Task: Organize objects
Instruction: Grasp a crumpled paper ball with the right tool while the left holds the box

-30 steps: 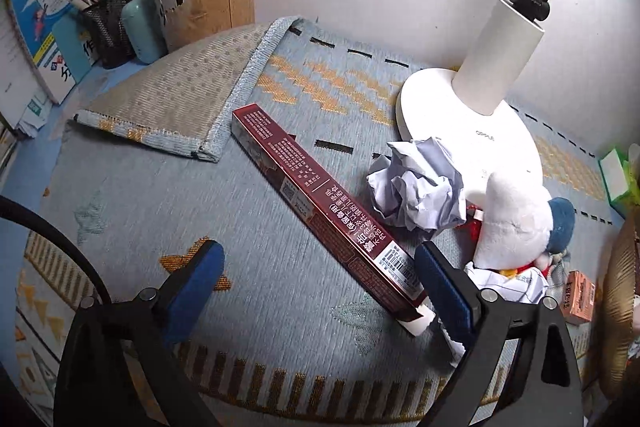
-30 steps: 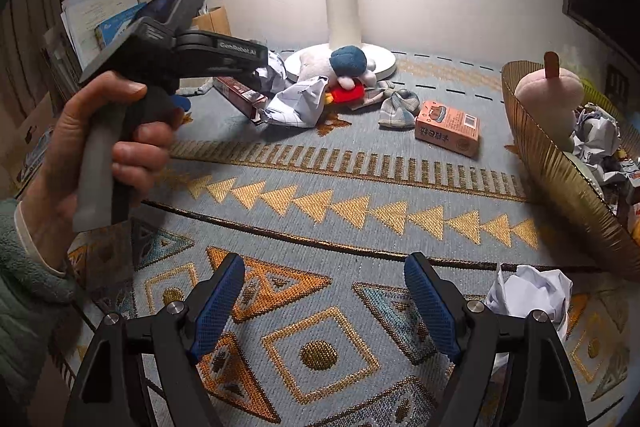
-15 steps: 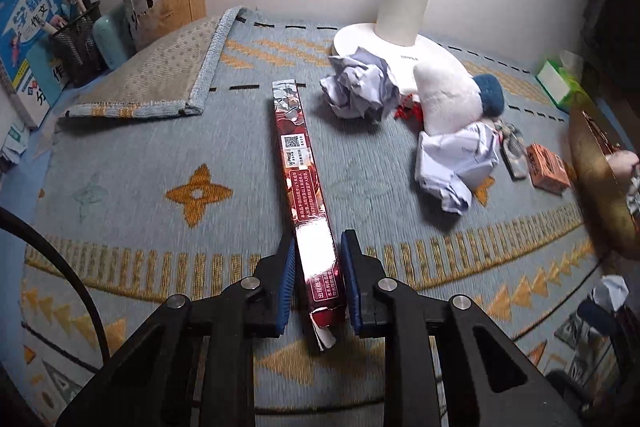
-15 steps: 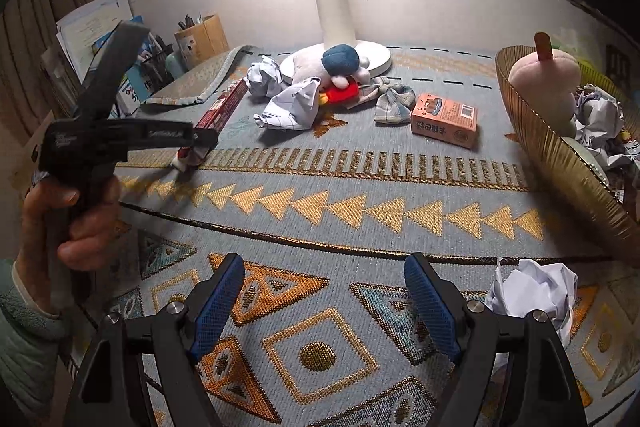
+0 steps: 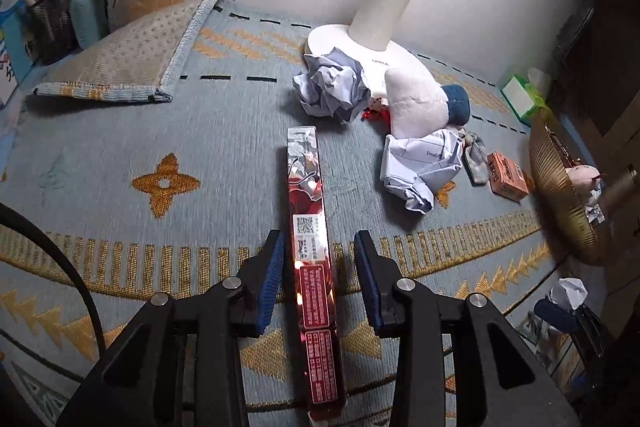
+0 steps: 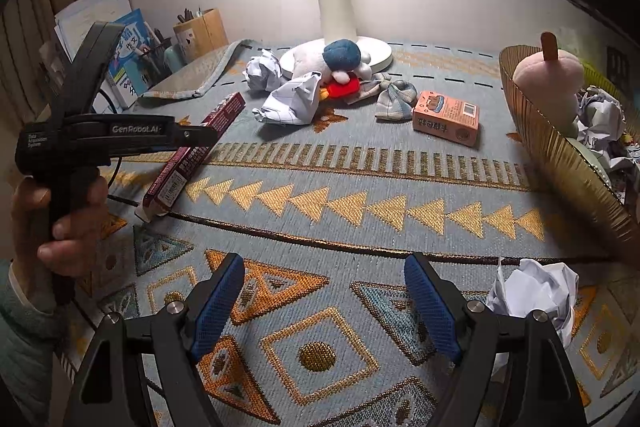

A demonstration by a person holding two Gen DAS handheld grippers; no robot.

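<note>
Your left gripper [image 5: 320, 267], jaws opening, straddles without touching a long, glossy dark-red box [image 5: 310, 227] bearing white labels; your right gripper [image 6: 324, 303] is spread over bare rug [image 6: 360, 171].

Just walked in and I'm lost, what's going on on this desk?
A person is tidying a cluttered mat with two handheld grippers. The left gripper straddles a long red box; its jaws are opening, pads off the box. The right gripper hovers open over bare mat beside a crumpled paper ball.
</note>
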